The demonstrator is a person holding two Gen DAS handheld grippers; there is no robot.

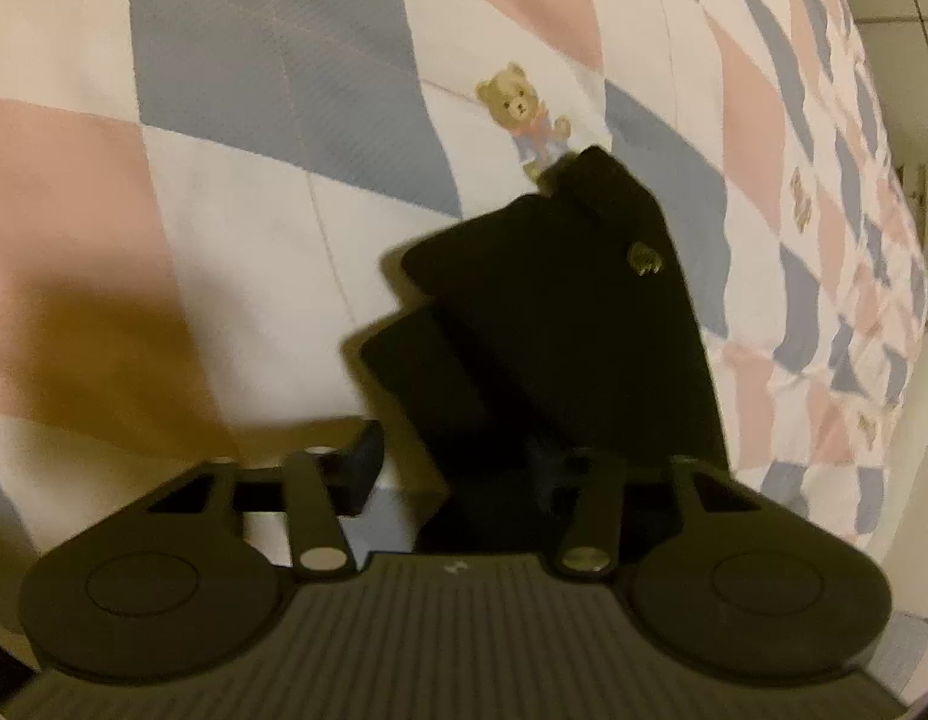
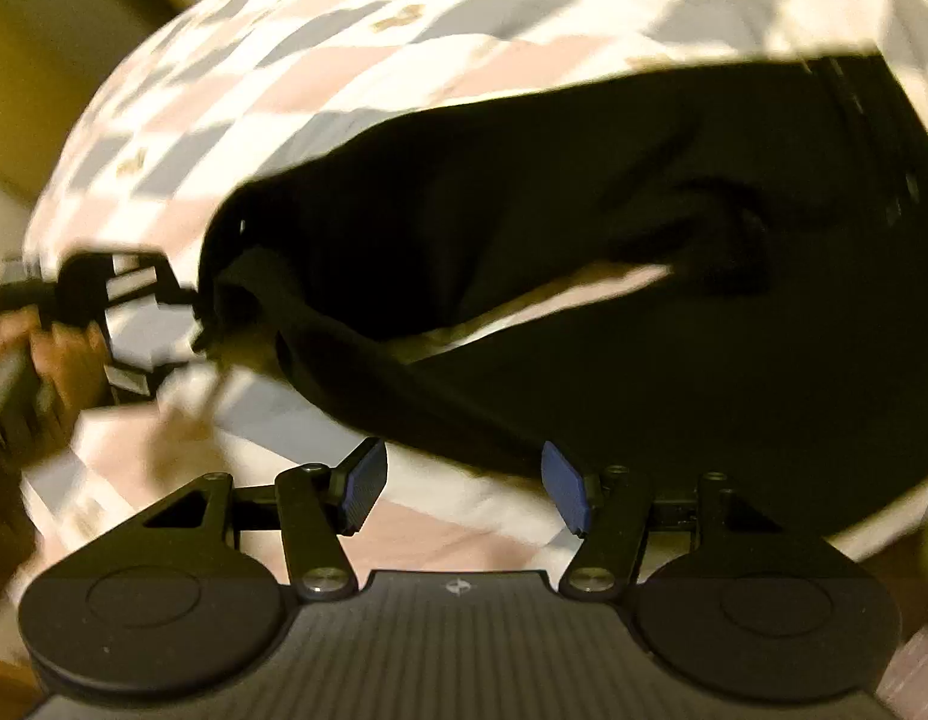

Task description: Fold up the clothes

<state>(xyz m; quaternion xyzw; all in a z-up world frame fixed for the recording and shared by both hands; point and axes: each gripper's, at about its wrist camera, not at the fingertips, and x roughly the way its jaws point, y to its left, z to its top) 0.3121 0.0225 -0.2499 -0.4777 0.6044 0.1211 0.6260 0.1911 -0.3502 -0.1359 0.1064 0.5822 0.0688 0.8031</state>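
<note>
A black garment (image 2: pixel 674 324) lies spread across a bed quilt (image 1: pixel 236 138) checked in pink, blue and white, with a small teddy bear print (image 1: pixel 527 114) just above the cloth's upper corner. The left gripper (image 1: pixel 458 468) sits low over the quilt; its left finger is clear, while dark cloth covers the right one, so whether it pinches the fabric cannot be told. A small metal button (image 1: pixel 644 261) shows on that fold. The right gripper (image 2: pixel 464 486) hangs with its blue pads (image 2: pixel 365 486) spread wide, empty, at the garment's near edge.
</note>
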